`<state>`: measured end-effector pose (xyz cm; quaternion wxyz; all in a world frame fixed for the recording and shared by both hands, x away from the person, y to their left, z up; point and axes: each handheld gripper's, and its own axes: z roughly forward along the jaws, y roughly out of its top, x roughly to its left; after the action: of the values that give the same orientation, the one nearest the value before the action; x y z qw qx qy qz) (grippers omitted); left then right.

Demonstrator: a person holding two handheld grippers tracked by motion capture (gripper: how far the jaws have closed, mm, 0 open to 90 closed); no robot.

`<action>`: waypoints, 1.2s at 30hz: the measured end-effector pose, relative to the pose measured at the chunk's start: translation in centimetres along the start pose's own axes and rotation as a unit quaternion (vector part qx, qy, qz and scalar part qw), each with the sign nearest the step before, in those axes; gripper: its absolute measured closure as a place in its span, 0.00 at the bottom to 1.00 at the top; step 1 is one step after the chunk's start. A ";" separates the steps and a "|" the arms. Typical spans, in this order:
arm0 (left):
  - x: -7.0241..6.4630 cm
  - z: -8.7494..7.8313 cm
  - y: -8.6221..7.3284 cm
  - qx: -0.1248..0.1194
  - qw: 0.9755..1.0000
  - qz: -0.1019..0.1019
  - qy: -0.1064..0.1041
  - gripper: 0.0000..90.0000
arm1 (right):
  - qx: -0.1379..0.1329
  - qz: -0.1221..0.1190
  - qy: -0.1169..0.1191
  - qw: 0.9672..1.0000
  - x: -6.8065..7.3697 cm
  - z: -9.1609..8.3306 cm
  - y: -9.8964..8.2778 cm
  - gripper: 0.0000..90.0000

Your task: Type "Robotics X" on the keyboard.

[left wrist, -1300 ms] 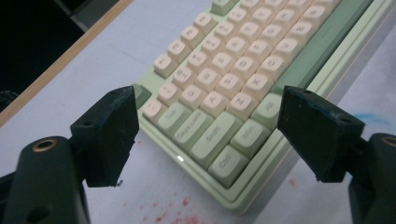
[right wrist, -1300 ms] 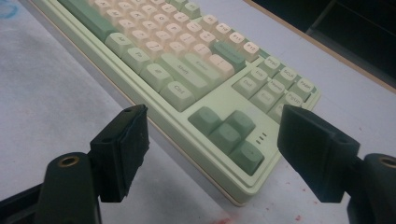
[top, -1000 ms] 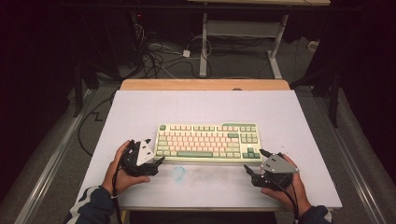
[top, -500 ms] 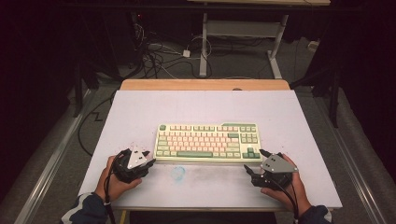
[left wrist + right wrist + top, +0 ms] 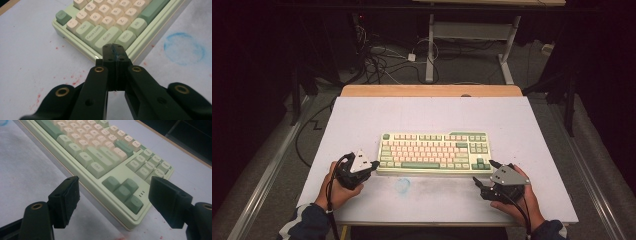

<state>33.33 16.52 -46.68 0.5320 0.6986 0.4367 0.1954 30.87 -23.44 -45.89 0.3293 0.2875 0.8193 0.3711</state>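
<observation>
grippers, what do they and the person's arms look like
Both are black. The left gripper and right gripper each carry a grey three-cornered plate on top and trail a black cable. Brass-coloured rivets dot the jaw arms. The sleeves are dark blue with white stripes.

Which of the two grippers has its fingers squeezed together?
The left gripper, by the keyboard's left end. Its fingers touch with nothing between them; the right gripper's fingers stand wide apart.

Left gripper – jaws just closed together, right gripper – jaws wide apart
</observation>
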 end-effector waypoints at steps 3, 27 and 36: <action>-0.2 0.7 0.4 0.003 1.000 -0.002 -0.003 0.97 | 0.000 -0.001 0.000 1.000 0.0 0.0 0.0 0.29; -2.1 7.4 2.6 0.038 0.999 0.012 -0.020 0.97 | 0.008 -0.003 0.003 1.000 0.1 0.3 -0.1 0.29; -2.3 8.3 2.6 0.046 0.999 0.021 -0.014 0.97 | 0.011 -0.005 0.006 1.000 0.2 0.3 -0.2 0.29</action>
<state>39.25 9.74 -46.86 0.5016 0.7338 0.4229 0.1763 30.99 -23.26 -46.25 0.3234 0.2848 0.8266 0.3620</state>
